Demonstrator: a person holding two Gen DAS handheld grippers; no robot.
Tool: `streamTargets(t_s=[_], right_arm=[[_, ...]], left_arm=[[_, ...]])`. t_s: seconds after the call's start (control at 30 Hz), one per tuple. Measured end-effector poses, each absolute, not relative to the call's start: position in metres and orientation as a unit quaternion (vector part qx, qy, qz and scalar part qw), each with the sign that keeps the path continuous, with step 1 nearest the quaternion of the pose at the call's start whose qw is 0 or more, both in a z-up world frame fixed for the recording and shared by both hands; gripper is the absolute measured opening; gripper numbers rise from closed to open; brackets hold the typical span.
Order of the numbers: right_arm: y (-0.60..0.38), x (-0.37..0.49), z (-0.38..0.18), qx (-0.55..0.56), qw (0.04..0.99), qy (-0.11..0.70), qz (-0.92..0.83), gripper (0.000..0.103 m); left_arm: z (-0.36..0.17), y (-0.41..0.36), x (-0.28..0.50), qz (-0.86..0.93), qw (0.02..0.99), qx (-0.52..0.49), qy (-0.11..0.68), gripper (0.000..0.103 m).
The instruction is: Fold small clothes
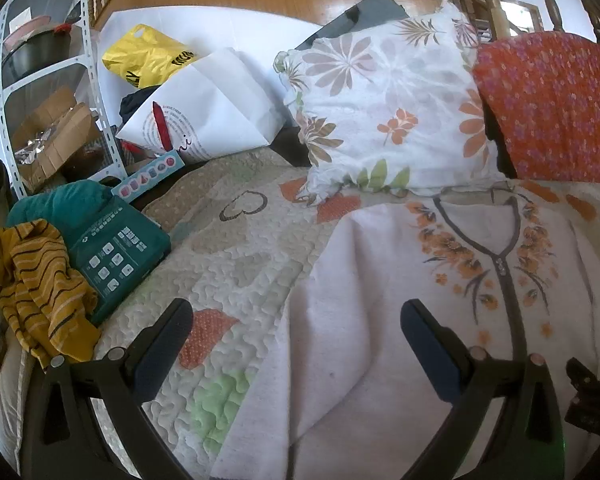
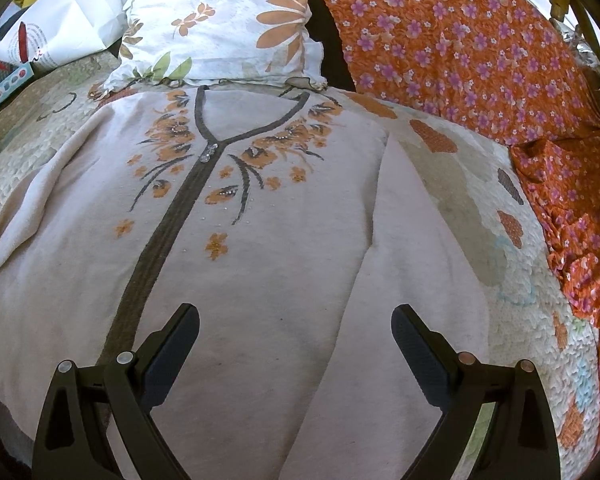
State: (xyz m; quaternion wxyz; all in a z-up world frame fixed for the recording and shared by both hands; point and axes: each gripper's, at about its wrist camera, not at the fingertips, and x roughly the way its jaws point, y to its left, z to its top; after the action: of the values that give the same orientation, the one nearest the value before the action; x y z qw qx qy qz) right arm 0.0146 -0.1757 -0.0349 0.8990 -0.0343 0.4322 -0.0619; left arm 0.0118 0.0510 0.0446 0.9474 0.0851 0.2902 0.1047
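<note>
A pale pink top (image 2: 284,216) with a grey neckline stripe and orange embroidered flowers lies spread flat on the quilted bedspread (image 1: 236,248). Its neckline points toward the pillows. In the left wrist view the same pink top (image 1: 380,300) fills the lower right, its left edge running between the fingers. My left gripper (image 1: 296,320) hovers open over that left edge, holding nothing. My right gripper (image 2: 296,320) is open above the lower middle of the top, with nothing between its fingers. A long fold line runs down the right side of the top.
A white floral pillow (image 1: 384,96) and an orange flowered cloth (image 2: 480,52) lie at the head of the bed. On the left edge sit a teal box (image 1: 120,256), a yellow striped garment (image 1: 40,288), a white paper bag (image 1: 212,100) and a yellow plastic bag (image 1: 144,56). A metal shelf (image 1: 48,92) stands beyond.
</note>
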Motion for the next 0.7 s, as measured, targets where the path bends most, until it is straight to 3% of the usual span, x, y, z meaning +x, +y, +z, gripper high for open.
streamTargets(t_s=[0.7], right_arm=[[-0.175, 0.015, -0.038, -0.052, 0.889, 0.451, -0.065, 0.098]], left_arm=[[0.022, 0.034, 0.024, 0.082, 0.927, 0.100, 0.351, 0.103]])
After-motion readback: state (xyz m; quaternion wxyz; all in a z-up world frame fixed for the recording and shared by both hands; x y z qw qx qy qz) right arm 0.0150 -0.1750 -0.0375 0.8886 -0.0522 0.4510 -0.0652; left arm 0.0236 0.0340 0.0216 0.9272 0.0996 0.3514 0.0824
